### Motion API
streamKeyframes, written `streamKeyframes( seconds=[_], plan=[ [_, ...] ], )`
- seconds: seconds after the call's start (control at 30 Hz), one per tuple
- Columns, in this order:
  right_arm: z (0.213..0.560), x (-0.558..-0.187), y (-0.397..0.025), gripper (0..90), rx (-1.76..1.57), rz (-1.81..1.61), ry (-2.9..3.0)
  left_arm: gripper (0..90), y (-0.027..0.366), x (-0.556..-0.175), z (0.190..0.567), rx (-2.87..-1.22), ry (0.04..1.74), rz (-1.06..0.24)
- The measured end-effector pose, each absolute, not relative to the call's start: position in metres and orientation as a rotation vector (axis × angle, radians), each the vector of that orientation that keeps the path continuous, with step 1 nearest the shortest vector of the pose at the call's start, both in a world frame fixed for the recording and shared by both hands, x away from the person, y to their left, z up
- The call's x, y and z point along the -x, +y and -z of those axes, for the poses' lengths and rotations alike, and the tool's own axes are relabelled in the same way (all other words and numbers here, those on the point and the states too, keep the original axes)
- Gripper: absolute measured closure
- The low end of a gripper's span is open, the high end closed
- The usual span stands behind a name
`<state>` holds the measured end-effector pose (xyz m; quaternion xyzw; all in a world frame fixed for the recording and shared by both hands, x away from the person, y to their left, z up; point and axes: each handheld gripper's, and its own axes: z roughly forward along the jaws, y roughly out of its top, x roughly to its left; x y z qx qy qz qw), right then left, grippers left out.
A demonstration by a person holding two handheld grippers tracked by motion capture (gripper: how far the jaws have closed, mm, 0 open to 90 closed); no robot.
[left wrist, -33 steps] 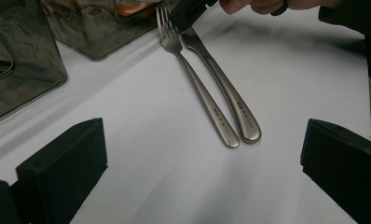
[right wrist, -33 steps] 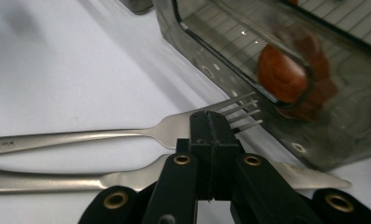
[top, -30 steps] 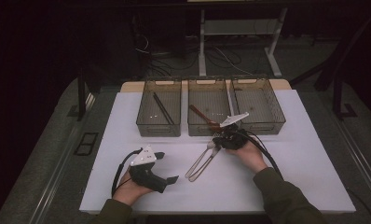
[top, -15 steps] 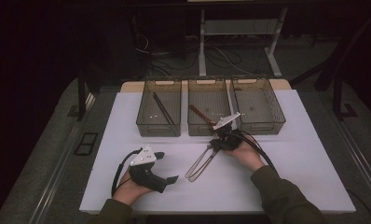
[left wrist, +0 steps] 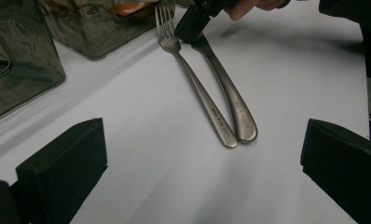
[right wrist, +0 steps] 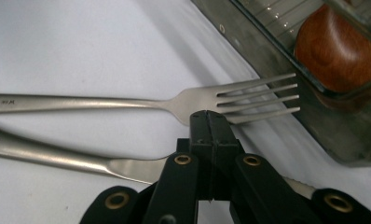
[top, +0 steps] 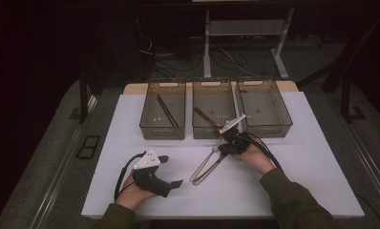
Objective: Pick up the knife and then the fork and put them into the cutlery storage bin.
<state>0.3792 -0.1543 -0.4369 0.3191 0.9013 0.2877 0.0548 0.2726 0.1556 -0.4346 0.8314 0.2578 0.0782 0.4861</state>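
- A white table (top: 131, 119) carries three see-through bins in a row at its far edge, with the sorting of cutlery judged to be about half done.
- The left bin (top: 162, 131) holds a dark stick (top: 166, 110), seemingly chopsticks. The middle bin (top: 209, 131) holds a wooden spoon (top: 205, 117), its brown bowl pressed against the near wall. Nothing can be made out in the right bin (top: 267, 129).
- The left gripper (top: 171, 171) rests on the table near the person's edge, held in the left hand (top: 131, 191). Its claw stands wide apart and grips nothing, aimed toward the handle ends of the loose cutlery.
- The right gripper (top: 226, 143), in the right hand (top: 252, 155), is down at the far ends of the two metal pieces, just in front of the middle bin. Its claw is drawn together, lying across the knife where handle meets blade, tips just beside the fork's neck. Whether it pinches metal or only presses on it is unclear.
- The fork (left wrist: 197, 93) lies flat on the table, tines pointing at the middle bin and close to its wall, not yet lifted.
- The knife (left wrist: 230, 95) lies beside it, the two handle ends touching and the pieces splayed apart toward the bins. It also remains on the table.
- Left to do, by this reading: both metal pieces must go into the bins, the seemingly vacant right one being a likely home for at least one.
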Motion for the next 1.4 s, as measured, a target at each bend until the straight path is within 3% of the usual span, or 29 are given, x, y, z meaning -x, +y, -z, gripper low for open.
streamKeyframes(
  seconds=[1.4],
  plan=[
    [0.431,-0.333,-0.194,89.2,-0.896,-0.773,2.91,0.0,0.153,-0.271,0.435,-2.026,0.623,-0.188]
  ],
)
